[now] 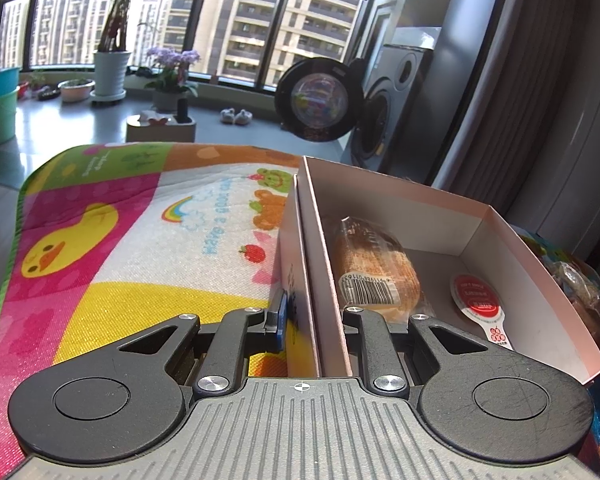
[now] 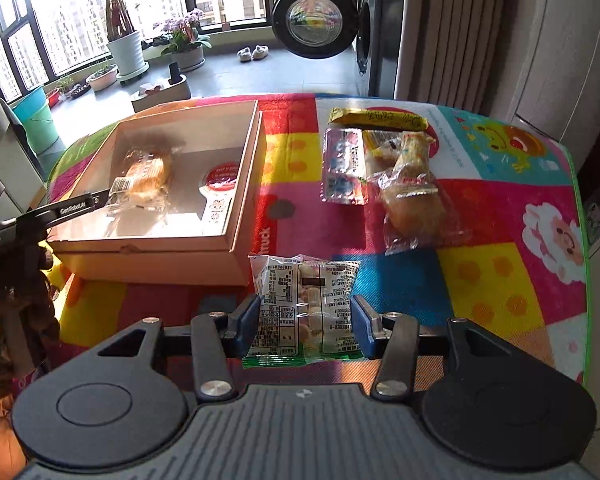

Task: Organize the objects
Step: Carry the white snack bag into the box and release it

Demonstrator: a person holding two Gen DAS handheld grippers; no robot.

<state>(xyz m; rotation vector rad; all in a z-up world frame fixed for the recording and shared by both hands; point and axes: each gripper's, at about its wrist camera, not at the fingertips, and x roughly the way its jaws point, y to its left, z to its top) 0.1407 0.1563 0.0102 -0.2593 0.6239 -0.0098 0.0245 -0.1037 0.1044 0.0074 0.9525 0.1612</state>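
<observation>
A play mat [image 2: 480,208] is spread under everything. On it, a box [image 2: 244,184] is steadied at its left wall by the left gripper [image 1: 312,320], jaws clamped on that wall. Two items are already packed: a bread loaf [image 1: 374,264] and a red-lidded cup [image 1: 478,298]. A snack bag [image 2: 306,308] is framed by the right gripper [image 2: 305,326], jaws apart at its sides, contact unclear. Four packets [image 2: 380,160] are left outside, right of the box. Roughly a third is judged done.
</observation>
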